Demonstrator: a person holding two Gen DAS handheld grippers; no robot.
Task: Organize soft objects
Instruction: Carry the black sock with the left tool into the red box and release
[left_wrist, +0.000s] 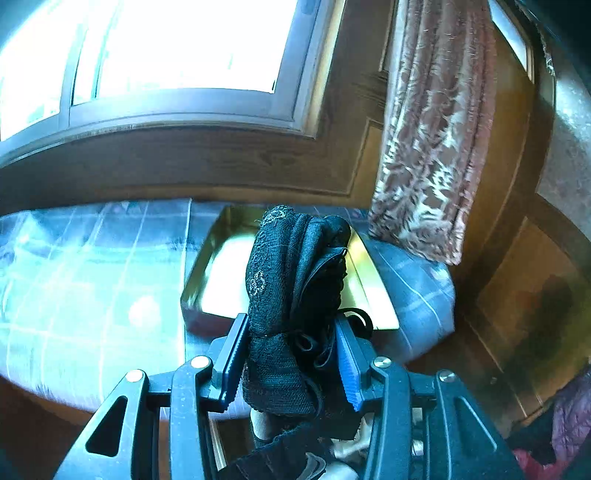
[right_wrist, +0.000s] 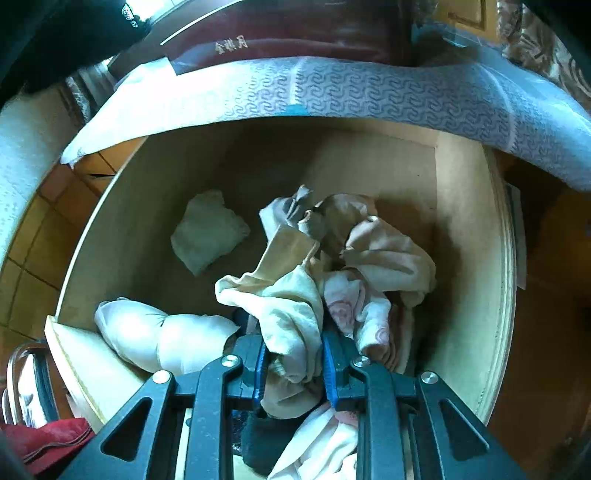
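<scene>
In the left wrist view my left gripper (left_wrist: 290, 332) is shut on a bunched black lace garment (left_wrist: 291, 266), held up in the air above a bed. Behind the garment lies a shallow gold-coloured tray (left_wrist: 207, 273) on the bedcover. In the right wrist view my right gripper (right_wrist: 293, 354) is shut on a cream cloth (right_wrist: 291, 314) that trails up from a heap of pale garments (right_wrist: 384, 251) in an open wooden drawer (right_wrist: 469, 236). A folded pale cloth (right_wrist: 208, 232) lies apart at the drawer's back left, and a white bundle (right_wrist: 162, 332) rests at its front left.
A blue checked bedcover (left_wrist: 92, 280) fills the left wrist view's left half, with a window (left_wrist: 166, 48) and wood panelling behind. A patterned curtain (left_wrist: 432, 140) hangs at the right. A patterned mattress edge (right_wrist: 369, 92) overhangs the drawer. Red fabric (right_wrist: 48, 439) lies at the lower left.
</scene>
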